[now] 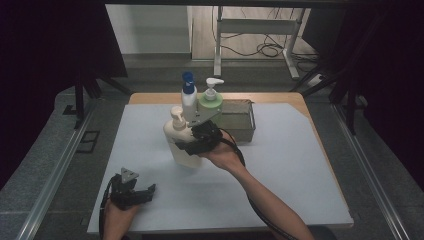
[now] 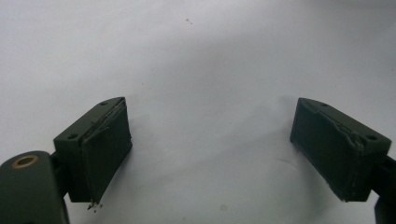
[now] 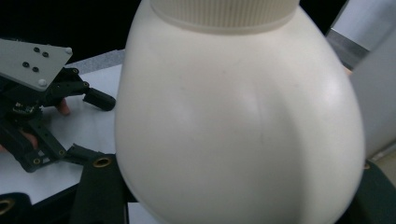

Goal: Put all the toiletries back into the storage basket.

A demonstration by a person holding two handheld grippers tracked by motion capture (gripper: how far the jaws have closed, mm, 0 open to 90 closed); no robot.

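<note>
A cream pump bottle (image 1: 178,141) stands a little left of the table's middle, and my right gripper (image 1: 189,148) is shut on its lower body from the right. In the right gripper view the bottle's rounded body (image 3: 238,116) bulges between the two black fingers (image 3: 100,186). My left gripper (image 1: 149,191) rests low over the white mat near the front left corner. Its jaws stand wide apart over bare mat (image 2: 210,144) with nothing between them. The left gripper (image 3: 42,121) also shows beyond the bottle in the right gripper view.
Behind the cream bottle stand a white bottle with a blue cap (image 1: 188,97) and a green pump bottle (image 1: 211,100). A grey wire basket (image 1: 240,120) sits at the back centre. The white mat (image 1: 280,170) covers the wooden table.
</note>
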